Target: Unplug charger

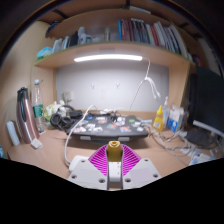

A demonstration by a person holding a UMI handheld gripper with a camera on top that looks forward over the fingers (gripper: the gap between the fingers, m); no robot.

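Note:
My gripper (115, 152) is held up above a wooden desk (50, 150). Its magenta pads (100, 160) close in a V on a small tan-gold cylindrical plug end (115, 148), which sticks up at the fingertips. A white body (115, 178) sits between the fingers below it; it looks like the charger. A thin white cable (68, 148) arcs from the left of the fingers up toward the desk clutter. I see no socket.
A dark tray of small items (105, 125) lies mid-desk beyond the fingers. A black bottle (25, 108) stands left, a yellow bottle (158, 117) right, a dark monitor (208, 100) far right. A lit shelf of books (130, 33) hangs above.

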